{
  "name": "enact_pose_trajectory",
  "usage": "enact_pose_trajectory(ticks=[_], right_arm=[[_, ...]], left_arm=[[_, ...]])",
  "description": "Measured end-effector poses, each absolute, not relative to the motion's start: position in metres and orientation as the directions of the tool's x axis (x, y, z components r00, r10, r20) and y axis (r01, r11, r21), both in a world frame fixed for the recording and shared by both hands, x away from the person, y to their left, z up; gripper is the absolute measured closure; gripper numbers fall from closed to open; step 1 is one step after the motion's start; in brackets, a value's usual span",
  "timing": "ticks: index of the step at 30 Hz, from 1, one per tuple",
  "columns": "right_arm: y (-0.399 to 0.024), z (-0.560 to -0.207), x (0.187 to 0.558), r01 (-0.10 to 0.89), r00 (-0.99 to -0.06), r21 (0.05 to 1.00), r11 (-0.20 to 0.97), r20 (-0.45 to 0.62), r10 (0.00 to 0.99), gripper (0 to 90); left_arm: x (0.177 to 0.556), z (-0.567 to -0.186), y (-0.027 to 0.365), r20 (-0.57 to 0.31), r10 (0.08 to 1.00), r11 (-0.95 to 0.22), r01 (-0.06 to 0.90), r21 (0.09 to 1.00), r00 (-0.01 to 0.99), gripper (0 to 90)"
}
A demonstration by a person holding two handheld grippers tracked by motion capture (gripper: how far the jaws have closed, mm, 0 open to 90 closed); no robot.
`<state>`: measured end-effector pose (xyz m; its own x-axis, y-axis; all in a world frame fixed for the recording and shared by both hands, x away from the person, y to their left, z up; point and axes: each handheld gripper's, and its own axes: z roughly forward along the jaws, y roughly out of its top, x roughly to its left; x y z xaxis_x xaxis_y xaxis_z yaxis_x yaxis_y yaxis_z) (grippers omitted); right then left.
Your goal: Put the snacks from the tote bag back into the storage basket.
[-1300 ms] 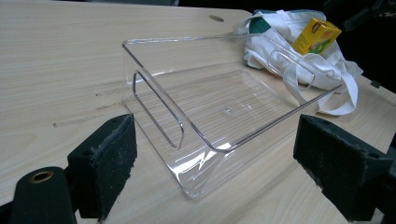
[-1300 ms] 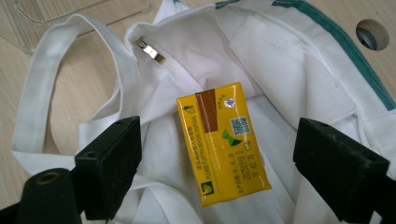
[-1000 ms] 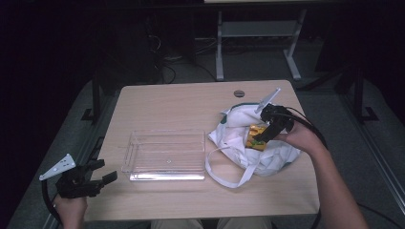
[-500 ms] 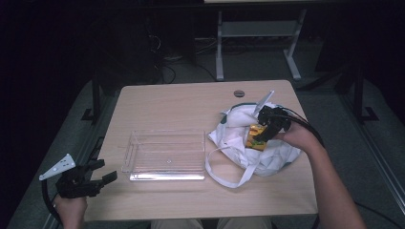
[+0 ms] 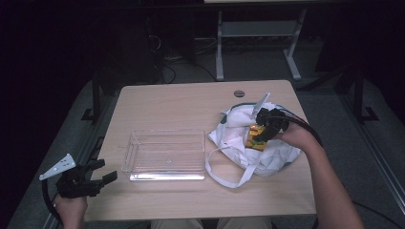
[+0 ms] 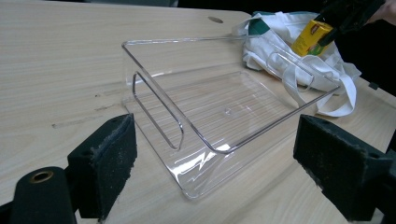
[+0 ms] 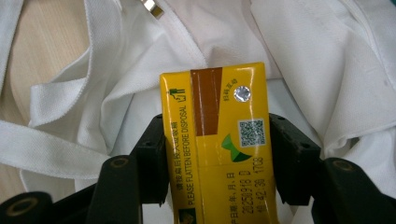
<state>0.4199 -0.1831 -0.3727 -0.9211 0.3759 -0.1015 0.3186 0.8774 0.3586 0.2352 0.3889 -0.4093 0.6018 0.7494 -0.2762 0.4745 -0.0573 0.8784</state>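
A yellow drink carton (image 7: 219, 140) lies in the mouth of a white cloth bag (image 5: 234, 136) on the right of the table. My right gripper (image 5: 261, 136) reaches down into the bag, and its jaws have just been closing. In the right gripper view both pads (image 7: 152, 154) press on the carton's long sides. A clear plastic tray (image 5: 165, 177) stands empty at the table's middle. My left gripper (image 5: 106, 170) hovers off the table's near left corner with its jaws wide open and nothing between them. In the left gripper view it points at the tray (image 6: 154, 93), with the carton (image 6: 310, 37) beyond.
The bag's long white straps (image 5: 224, 176) trail toward the table's near edge beside the tray. A round cable hole (image 5: 239, 93) sits near the far edge. Behind the table stands a grey desk frame (image 5: 258, 33) on a dark floor.
My right gripper has shifted slightly over the bag and settled on the yellow carton. The left gripper has stayed where it was.
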Motion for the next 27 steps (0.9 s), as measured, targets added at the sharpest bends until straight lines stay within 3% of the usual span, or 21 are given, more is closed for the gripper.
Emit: enact_pose_trajectory(ticks=[7,27], right_arm=[[-0.1788,-0.3705,0.4215,0.292,-0.933,0.313,0.904,-0.116,0.342,47.7],[-0.18,-0.3651,0.4269,0.347,-0.917,0.346,0.872,-0.067,0.392,51.8]], left_arm=[[0.2355,-0.4093,0.3896,-0.274,0.749,-0.058,0.472,0.88,0.603,13.0],[0.2355,-0.4094,0.3899,-0.272,0.751,-0.059,0.471,0.88,0.601,13.0]])
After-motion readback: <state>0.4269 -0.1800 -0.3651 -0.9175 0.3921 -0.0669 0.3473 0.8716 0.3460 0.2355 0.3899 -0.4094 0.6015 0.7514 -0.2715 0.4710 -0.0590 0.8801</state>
